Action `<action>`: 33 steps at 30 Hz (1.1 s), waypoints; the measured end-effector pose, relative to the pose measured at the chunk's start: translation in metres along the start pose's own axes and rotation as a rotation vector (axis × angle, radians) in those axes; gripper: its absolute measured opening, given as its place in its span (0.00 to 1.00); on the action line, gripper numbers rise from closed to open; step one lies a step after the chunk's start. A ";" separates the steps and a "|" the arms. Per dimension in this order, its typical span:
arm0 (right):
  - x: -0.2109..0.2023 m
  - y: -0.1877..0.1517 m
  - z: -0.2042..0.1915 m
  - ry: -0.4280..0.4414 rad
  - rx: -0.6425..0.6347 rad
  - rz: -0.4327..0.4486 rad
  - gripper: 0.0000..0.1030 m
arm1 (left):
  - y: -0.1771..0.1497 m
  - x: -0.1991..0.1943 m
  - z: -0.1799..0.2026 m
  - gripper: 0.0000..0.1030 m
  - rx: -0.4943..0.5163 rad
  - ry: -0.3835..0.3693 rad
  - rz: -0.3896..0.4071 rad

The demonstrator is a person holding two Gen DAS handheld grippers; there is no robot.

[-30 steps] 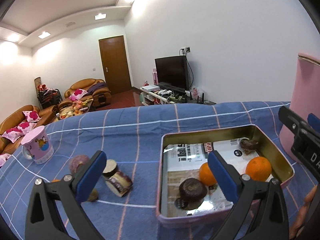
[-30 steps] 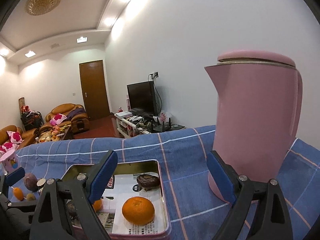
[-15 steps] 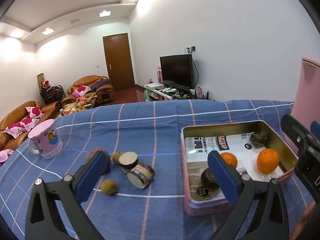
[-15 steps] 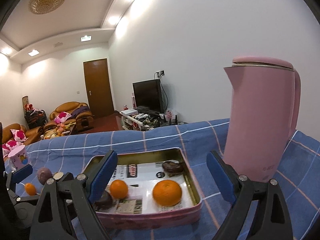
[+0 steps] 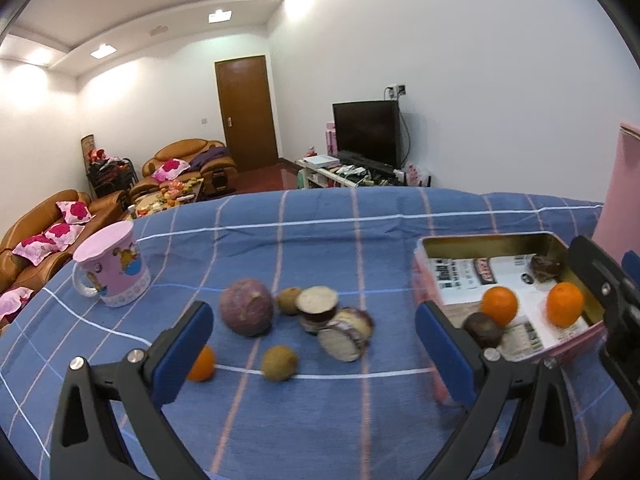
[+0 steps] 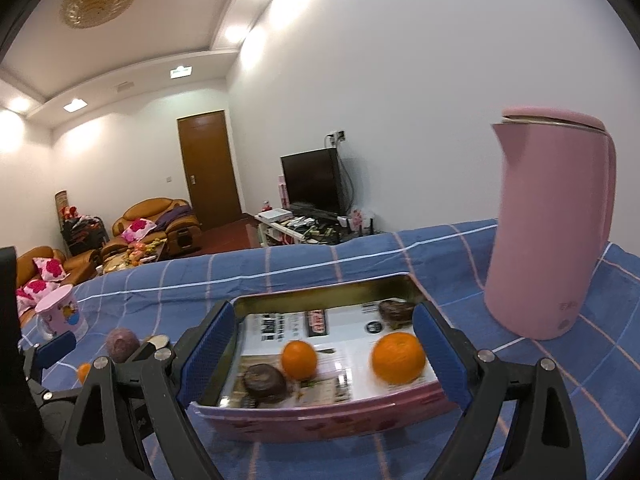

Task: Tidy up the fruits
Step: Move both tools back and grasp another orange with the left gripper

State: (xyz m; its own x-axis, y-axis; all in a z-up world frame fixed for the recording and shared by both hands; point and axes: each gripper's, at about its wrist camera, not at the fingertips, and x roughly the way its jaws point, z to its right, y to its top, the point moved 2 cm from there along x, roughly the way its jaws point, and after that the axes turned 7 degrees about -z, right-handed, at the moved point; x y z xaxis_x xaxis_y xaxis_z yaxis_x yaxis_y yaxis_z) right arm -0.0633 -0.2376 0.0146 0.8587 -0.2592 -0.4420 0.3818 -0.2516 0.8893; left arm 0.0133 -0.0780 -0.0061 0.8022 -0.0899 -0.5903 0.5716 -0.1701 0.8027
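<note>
A blue checked cloth (image 5: 320,240) covers the table. Far left on it stands a pink mug (image 5: 112,270). Near the middle lie a purple round fruit (image 5: 247,312), two brown kiwis (image 5: 279,363), two cut purple-skinned halves (image 5: 346,334) and a small orange (image 5: 201,364). To the right sits a pink tin tray (image 6: 320,420), with a pink kettle (image 6: 552,232) far right.

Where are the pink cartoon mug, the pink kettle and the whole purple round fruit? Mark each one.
Pink cartoon mug (image 5: 116,276): left wrist view, on its printed side wall.
Pink kettle (image 6: 554,232): right wrist view, on the middle of its body.
Whole purple round fruit (image 5: 246,306): left wrist view, on its rounded front.
</note>
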 end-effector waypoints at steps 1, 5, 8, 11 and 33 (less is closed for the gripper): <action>0.000 -0.001 -0.006 0.007 -0.010 -0.003 0.89 | 0.000 0.002 -0.005 1.00 -0.004 0.003 -0.007; 0.002 -0.004 -0.026 0.015 -0.050 -0.019 0.89 | -0.001 0.012 -0.032 1.00 -0.038 0.021 -0.052; 0.006 -0.005 -0.039 0.030 -0.071 -0.027 0.89 | -0.002 0.022 -0.053 1.00 -0.046 0.032 -0.094; 0.008 -0.008 -0.051 0.050 -0.086 -0.043 0.89 | -0.004 0.032 -0.074 1.00 -0.055 0.031 -0.135; 0.062 -0.035 -0.148 0.342 -0.298 -0.373 0.57 | -0.018 0.087 -0.118 0.72 -0.046 -0.096 -0.402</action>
State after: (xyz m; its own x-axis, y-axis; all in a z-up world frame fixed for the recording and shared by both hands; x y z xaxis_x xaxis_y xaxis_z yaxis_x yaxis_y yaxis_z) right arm 0.0269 -0.1070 -0.0266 0.6908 0.1242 -0.7123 0.7162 0.0177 0.6976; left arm 0.0931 0.0335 -0.0616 0.4947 -0.1164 -0.8612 0.8452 -0.1663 0.5080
